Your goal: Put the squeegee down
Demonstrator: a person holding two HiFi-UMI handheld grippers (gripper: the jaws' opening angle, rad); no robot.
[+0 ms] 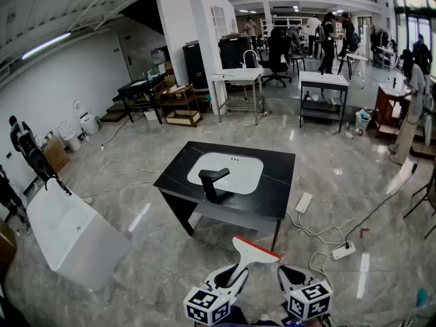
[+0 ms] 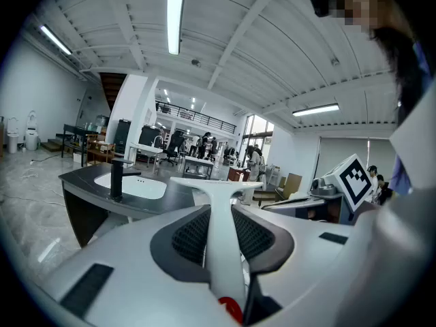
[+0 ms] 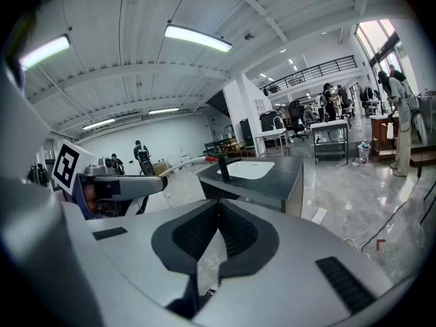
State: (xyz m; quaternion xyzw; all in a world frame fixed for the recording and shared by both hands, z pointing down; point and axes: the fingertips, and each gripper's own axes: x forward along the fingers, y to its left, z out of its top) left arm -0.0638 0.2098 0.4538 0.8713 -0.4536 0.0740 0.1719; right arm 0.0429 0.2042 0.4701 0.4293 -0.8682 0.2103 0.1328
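You are carrying the squeegee; it is not yet set down.

Head view: your left gripper (image 1: 235, 270) holds the squeegee (image 1: 255, 248) in the air, well short of the black sink counter (image 1: 276, 182), and your right gripper (image 1: 293, 275) hangs just beside it. A power strip (image 1: 343, 251) and its cables lie on the floor to the right. Left gripper view: the jaws are narrow, clamped on the white handle. Right gripper view: the jaws are together with nothing between them. Next, I judge, you reach the counter's bare top, clear of the faucet (image 1: 212, 181), lower the squeegee and release.
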